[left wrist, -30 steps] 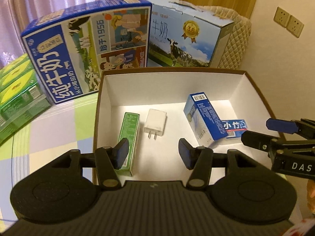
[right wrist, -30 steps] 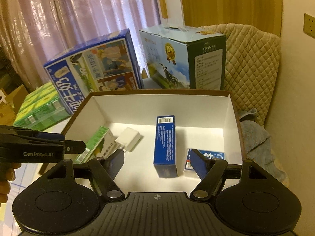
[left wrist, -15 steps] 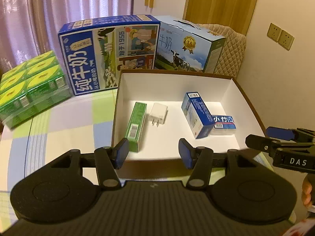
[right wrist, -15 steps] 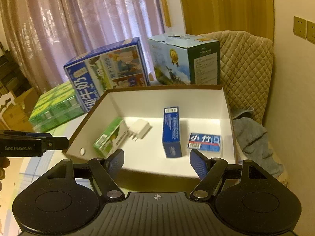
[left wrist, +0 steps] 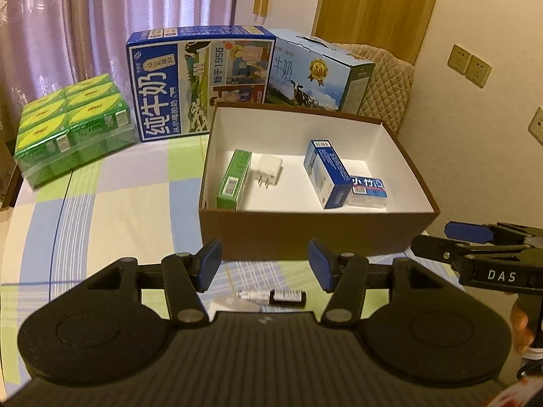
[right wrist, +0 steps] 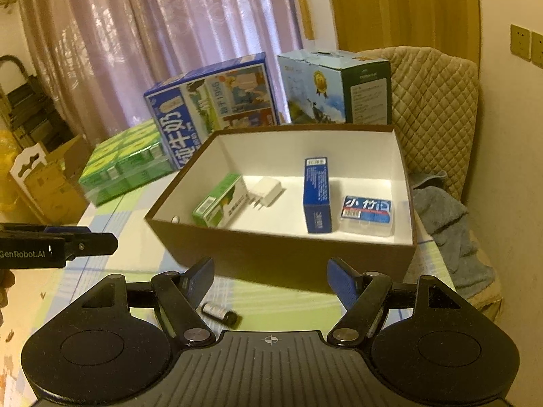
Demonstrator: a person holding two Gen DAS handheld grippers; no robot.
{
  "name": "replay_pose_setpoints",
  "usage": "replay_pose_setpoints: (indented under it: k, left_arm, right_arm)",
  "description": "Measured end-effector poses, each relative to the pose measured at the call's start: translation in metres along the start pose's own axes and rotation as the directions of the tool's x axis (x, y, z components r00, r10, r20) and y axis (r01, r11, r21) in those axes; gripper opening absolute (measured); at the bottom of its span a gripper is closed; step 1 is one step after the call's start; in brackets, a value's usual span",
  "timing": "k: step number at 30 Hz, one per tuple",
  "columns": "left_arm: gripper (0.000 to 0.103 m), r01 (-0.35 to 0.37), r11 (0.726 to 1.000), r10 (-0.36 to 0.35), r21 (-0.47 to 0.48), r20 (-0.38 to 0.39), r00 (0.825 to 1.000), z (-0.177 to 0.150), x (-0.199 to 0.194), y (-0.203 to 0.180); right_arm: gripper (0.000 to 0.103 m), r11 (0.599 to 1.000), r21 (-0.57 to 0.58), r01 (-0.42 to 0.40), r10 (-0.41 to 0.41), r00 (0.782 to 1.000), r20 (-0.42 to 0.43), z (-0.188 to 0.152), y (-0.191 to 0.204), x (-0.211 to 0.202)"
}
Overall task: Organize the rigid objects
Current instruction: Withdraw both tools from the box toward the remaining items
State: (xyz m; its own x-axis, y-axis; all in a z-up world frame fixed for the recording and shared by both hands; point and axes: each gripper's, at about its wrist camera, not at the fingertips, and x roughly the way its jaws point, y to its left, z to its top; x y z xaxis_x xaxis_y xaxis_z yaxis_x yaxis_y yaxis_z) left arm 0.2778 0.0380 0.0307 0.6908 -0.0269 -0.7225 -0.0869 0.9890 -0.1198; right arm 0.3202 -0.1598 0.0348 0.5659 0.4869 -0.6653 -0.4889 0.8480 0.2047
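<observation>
A brown box (left wrist: 305, 234) with a white inside holds a green carton (left wrist: 234, 178), a white charger (left wrist: 268, 171), a blue carton (left wrist: 327, 178) and a small clear-blue case (left wrist: 368, 188). The same box (right wrist: 288, 254) shows in the right wrist view. A small dark bottle (left wrist: 286, 296) lies on the tablecloth in front of the box, just below my left gripper (left wrist: 264, 268), which is open and empty. My right gripper (right wrist: 271, 281) is open and empty, with the bottle (right wrist: 219, 313) by its left finger.
Two large milk cartons (left wrist: 200, 78) (left wrist: 319, 74) stand behind the box. A green pack of drink cartons (left wrist: 73, 125) sits at the left. A quilted chair (right wrist: 437, 108) with a grey towel (right wrist: 444, 227) is to the right. The checked tablecloth (left wrist: 118, 210) covers the table.
Both grippers have pulled back and up from over the box. The box's front wall and the small bottle in front of it have come into view.
</observation>
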Motion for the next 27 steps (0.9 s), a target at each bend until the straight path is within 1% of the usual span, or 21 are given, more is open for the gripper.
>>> replay_pose_setpoints:
  k: [6, 13, 21, 27]
  left_arm:
    - [0.053, -0.001, 1.000, 0.001, -0.013, -0.017, 1.000, -0.024, -0.015, 0.003]
    - [0.053, -0.006, 1.000, 0.005, -0.023, -0.059, 0.998, -0.051, -0.022, 0.007]
    - [0.053, -0.019, 0.999, 0.014, -0.044, -0.109, 0.994, -0.076, -0.022, 0.017]
    - [0.053, -0.032, 0.997, 0.023, -0.067, -0.138, 0.990, -0.092, -0.020, 0.027]
  right_arm:
    - [0.071, 1.000, -0.019, -0.012, 0.011, 0.999, -0.038, -0.022, 0.007, -0.008]
    - [0.071, 0.999, -0.036, -0.029, 0.026, 0.996, -0.080, -0.045, 0.016, -0.012]
    - [0.071, 0.997, -0.051, -0.056, 0.049, 0.989, -0.138, -0.068, 0.026, -0.005]
    - [0.071, 0.996, -0.073, -0.051, 0.037, 0.983, -0.177, -0.083, 0.028, 0.005]
